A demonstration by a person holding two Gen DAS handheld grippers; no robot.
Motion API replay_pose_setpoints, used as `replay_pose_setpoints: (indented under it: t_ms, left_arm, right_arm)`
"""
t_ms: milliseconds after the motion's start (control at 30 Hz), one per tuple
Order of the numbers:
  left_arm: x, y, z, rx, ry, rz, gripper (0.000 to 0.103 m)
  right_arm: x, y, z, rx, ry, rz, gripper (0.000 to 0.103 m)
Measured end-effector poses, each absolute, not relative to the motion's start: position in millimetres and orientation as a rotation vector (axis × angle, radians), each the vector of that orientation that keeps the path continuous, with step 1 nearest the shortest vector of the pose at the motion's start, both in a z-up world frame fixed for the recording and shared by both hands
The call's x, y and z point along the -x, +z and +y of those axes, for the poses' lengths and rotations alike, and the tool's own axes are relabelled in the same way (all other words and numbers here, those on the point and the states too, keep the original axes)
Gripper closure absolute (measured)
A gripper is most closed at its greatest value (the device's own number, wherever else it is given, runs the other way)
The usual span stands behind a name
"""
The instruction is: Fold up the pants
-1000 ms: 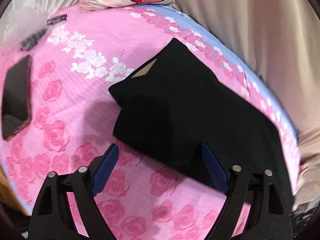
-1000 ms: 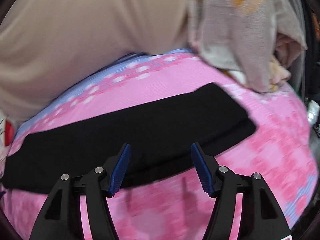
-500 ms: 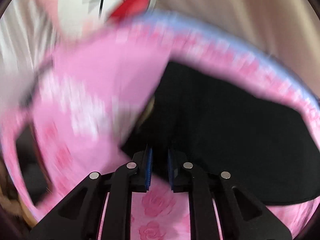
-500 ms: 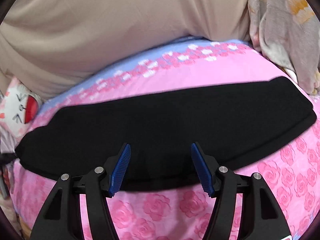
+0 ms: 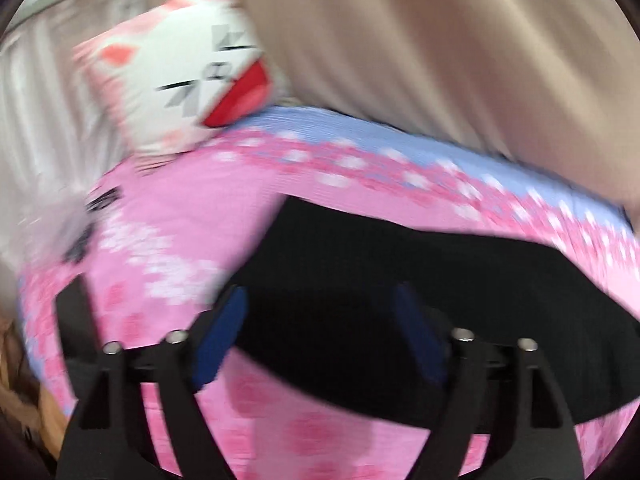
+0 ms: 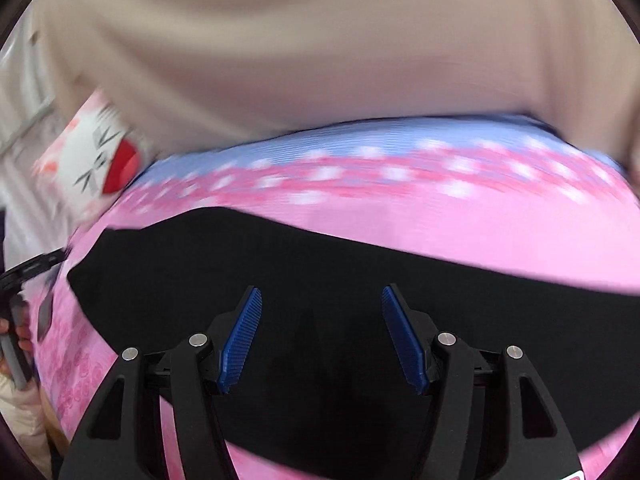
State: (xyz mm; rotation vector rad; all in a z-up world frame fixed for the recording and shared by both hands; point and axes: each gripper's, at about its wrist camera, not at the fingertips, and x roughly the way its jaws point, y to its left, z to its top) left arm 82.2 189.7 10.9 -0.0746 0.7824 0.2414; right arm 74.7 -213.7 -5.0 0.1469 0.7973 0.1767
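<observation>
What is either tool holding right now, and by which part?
Nothing. The left tool is opening over the black pants with its pads apart; the right tool hangs open above them, pads clear of the cloth.

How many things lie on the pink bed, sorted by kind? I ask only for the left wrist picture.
Black pants: 1
Cartoon-face pillow: 1
Dark flat objects near the left edge, too blurred to name: 1
Total: 3
</observation>
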Motion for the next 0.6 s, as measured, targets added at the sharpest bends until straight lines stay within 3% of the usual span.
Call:
replay_pose_setpoints:
  t_ms: [200, 333, 467, 600]
  left_arm:
    - [-109, -52, 131, -0.077, 0.251, 0.91, 0.021]
    - [-104, -59, 141, -0.037, 0.267, 0.914, 0.01]
    - [-103, -64, 144, -0.025, 0.26, 0.915, 0.009]
    - [-102, -61, 144, -0.055, 0.267, 0.915, 0.009]
  right_arm:
    - [-141, -34, -160, -0.173, 0.255, 0.909, 0.043]
    - [-170, -24, -120, -0.143, 0.437, 0.911, 0.044]
    - [-215, -60, -87, 0.007, 0.392, 0.984, 0.049]
    - [-208, -39, -109, -0.145, 0.363, 0.919, 0.051]
